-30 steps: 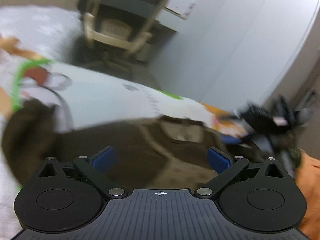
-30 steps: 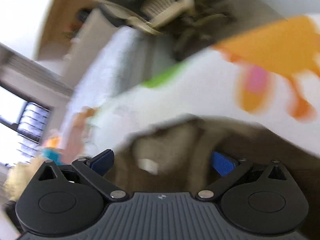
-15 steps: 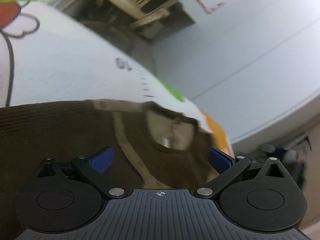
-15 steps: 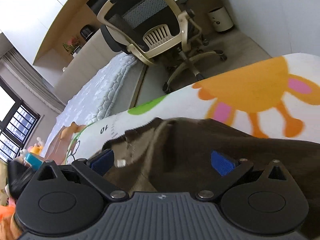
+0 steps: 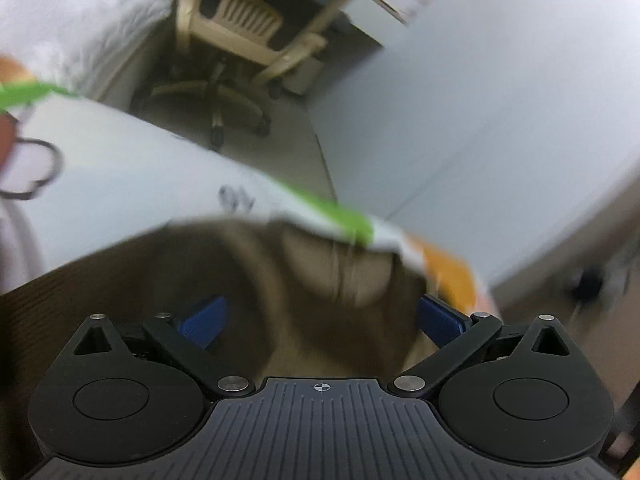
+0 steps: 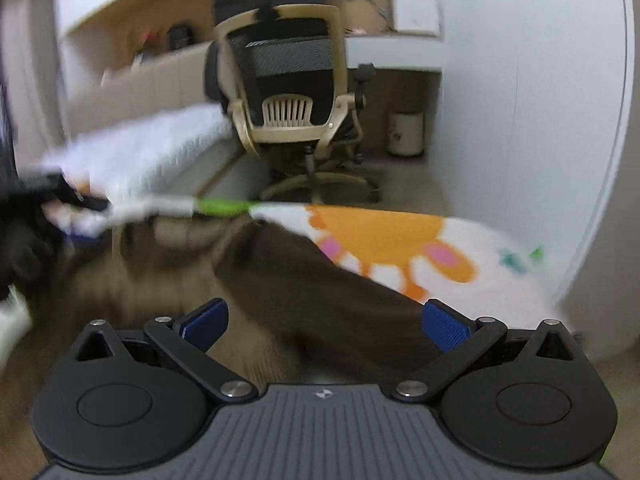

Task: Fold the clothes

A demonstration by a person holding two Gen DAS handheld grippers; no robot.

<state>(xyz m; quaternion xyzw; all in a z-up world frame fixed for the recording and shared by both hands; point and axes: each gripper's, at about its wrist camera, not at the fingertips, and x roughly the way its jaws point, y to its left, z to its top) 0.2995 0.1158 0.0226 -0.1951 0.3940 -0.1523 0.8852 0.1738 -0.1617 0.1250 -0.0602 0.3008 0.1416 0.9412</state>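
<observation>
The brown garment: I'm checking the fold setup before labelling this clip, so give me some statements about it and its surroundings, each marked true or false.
1. The brown garment lies on a play mat printed with an orange cartoon figure. True.
2. The left gripper is clamped shut on the garment. False: its jaws stand wide apart.
3. The right gripper is open. True.
4. An office chair stands beyond the mat. True.
5. The garment is bright red. False: it is dark brown with a lighter tan inside at the neck.
</observation>
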